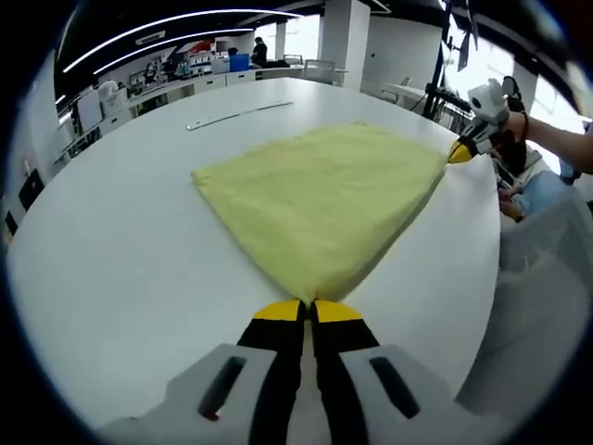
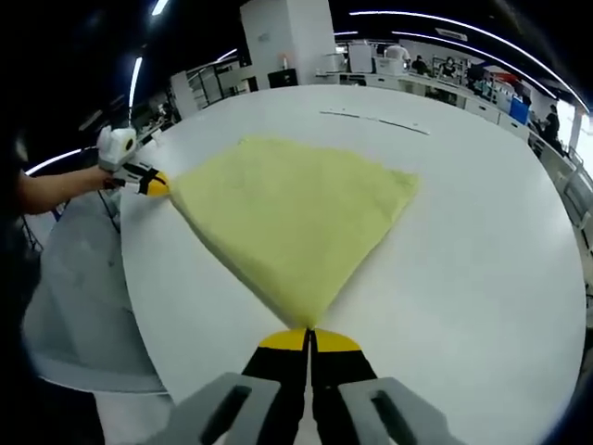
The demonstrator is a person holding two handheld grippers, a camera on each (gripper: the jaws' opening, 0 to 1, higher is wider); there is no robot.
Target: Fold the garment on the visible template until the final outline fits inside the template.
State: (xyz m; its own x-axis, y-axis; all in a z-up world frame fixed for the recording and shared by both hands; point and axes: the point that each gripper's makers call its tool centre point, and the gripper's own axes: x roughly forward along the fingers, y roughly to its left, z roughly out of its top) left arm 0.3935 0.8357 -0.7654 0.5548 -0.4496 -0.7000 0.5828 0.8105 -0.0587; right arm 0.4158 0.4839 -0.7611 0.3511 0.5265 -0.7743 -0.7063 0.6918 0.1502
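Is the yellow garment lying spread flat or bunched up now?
Spread flat: the yellow garment lies smooth on the white table, each near corner pinched by the left gripper and right gripper.

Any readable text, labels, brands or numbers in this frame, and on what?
None can be read.
Garment: plain yellow cloth, no print or label showing.
Table: plain white, no markings.
Left gripper and right gripper: yellow-tipped fingers, no lettering visible.
Strip lying on the table beyond the garment: any marks too small to read.
Background shelves and desks: too small and blurred to read.
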